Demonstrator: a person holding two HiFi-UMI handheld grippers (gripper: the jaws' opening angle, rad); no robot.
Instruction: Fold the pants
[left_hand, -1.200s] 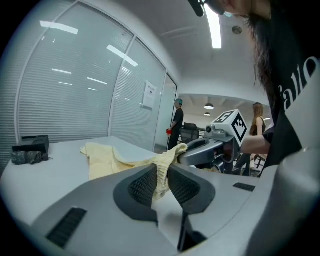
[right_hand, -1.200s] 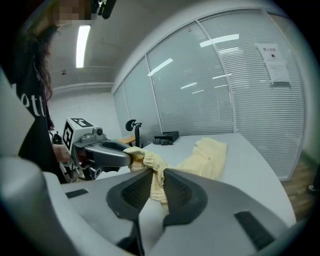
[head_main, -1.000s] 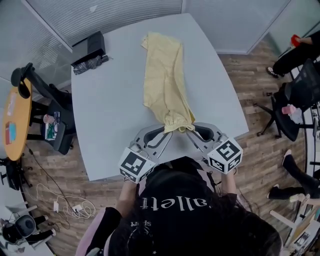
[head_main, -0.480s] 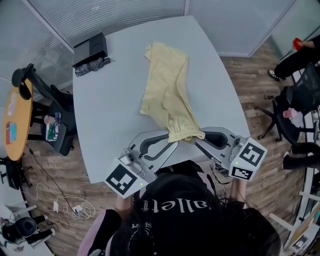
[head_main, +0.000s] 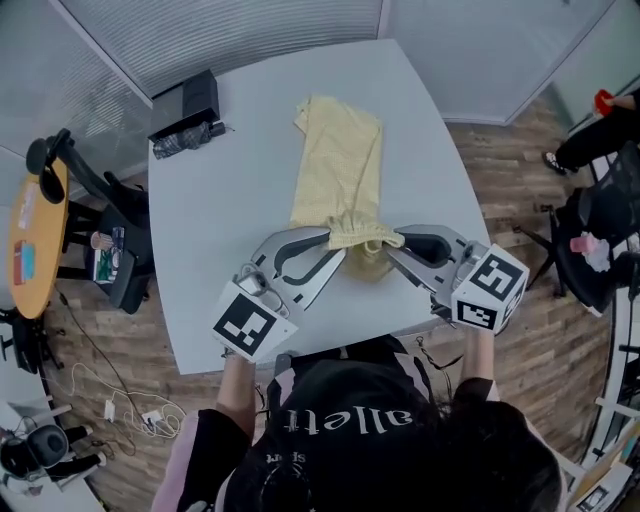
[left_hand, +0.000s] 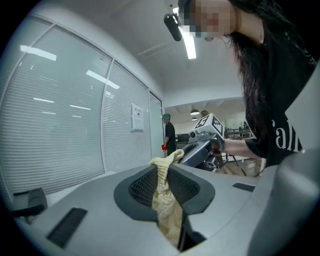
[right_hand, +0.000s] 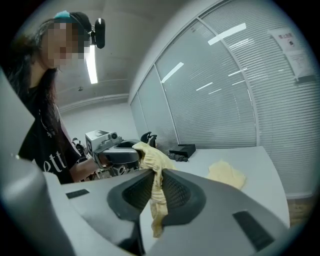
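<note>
Pale yellow pants lie lengthwise down the middle of the grey table. Their gathered near end is lifted off the table and folded back over the rest. My left gripper is shut on the left corner of that end, and the cloth is pinched between its jaws. My right gripper is shut on the right corner, with cloth hanging from its jaws. The two grippers face each other, close together, above the table's near half. The far end of the pants rests flat on the table.
A black box and a dark bundle sit at the table's far left corner. Office chairs stand left of the table and another at the right. A person stands in the background by the blinds.
Both grippers have risen and moved away from me over the table, carrying the gathered end of the pants up and back over the rest of the cloth.
</note>
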